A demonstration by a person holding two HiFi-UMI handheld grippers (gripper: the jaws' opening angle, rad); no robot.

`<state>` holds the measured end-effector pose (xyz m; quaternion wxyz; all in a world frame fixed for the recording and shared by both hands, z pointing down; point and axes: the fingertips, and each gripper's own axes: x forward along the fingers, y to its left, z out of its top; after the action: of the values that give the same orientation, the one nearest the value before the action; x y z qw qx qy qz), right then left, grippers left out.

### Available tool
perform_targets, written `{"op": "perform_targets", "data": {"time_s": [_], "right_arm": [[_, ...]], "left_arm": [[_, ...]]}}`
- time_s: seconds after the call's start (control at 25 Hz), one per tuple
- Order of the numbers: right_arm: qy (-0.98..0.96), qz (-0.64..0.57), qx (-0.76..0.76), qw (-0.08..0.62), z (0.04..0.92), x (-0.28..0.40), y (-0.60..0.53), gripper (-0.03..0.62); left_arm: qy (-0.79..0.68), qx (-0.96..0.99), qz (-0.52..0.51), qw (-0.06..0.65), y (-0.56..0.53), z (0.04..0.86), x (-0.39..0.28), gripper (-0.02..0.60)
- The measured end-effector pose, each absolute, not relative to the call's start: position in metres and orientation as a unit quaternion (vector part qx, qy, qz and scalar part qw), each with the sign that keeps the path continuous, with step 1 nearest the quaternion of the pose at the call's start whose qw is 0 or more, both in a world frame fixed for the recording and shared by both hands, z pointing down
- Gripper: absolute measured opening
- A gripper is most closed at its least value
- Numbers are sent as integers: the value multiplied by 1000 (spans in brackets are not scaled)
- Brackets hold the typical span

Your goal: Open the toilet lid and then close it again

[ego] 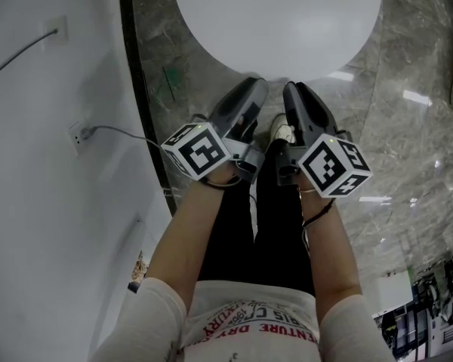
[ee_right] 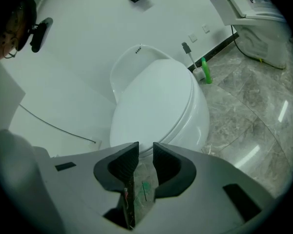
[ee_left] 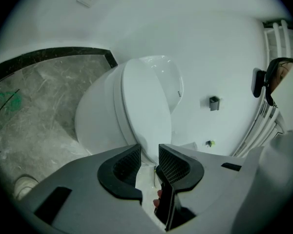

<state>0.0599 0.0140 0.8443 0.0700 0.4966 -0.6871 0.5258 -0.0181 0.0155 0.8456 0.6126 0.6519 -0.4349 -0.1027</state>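
The person's forearms (ego: pixel 185 232) run down to two grippers held side by side. The left gripper (ego: pixel 251 89) is released, its jaws apart with nothing between them; the right gripper (ego: pixel 293 90) is likewise slack and empty. Both tips sit close to the front edge of the toilet lid (ego: pixel 275 17), which lies shut, flat on the bowl (ee_right: pixel 204 115). A shoe (ego: pixel 285 132) shows beneath the grippers on the marble floor (ego: pixel 415 127). At the floor's edge by the wall (ego: pixel 38 202) stand a toilet brush (ee_right: pixel 188 52) and a green bottle (ee_right: pixel 206 72)
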Motion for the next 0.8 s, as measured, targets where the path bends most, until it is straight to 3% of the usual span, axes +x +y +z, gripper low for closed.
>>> {"op": "perform_targets", "data": {"time_s": [0.52,0.8], "right_arm": [[-719,478,503,45,793,61,10,71],[-764,389,514,33,702,60,-10,67]], "left_arm": [[-422,679,-106,592,12,797,-23,57],[-419,707,-132,554,-11,709,-24,44]]}}
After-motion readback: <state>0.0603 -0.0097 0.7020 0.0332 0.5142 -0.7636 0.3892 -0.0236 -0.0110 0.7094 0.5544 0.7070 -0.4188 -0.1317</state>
